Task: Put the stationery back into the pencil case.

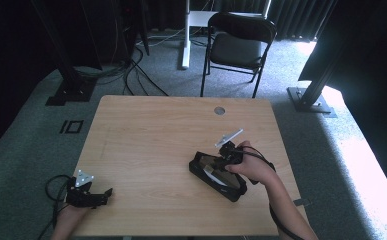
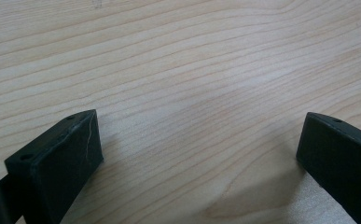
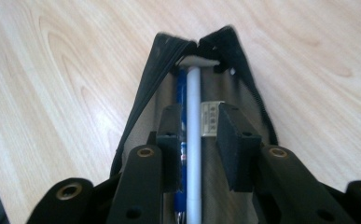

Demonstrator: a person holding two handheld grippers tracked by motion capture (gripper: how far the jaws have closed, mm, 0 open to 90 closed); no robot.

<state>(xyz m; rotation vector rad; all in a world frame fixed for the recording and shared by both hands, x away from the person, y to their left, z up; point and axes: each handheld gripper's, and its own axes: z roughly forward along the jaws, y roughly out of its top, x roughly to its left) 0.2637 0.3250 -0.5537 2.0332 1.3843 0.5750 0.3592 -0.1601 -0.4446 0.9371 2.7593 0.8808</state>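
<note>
A black pencil case [image 1: 216, 175] lies unzipped on the wooden table [image 1: 156, 130], right of centre near the front. In the right gripper view a white pen [image 3: 193, 116] and a blue pen [image 3: 182, 84] lie side by side inside the case [image 3: 143, 88]. My right gripper [image 1: 220, 162] points down into the case mouth. Its jaws [image 3: 200, 112] stand a little apart on either side of the two pens, and a gap shows between the right pad and the white pen. My left gripper [image 1: 106, 196] rests at the front left corner, open wide [image 2: 199, 135] over bare wood.
A black folding chair [image 1: 238, 45] stands beyond the table's far edge. A round grommet [image 1: 219, 110] sits near the far edge. Cables [image 1: 131, 75] and dark stand feet lie on the carpet at the back left.
</note>
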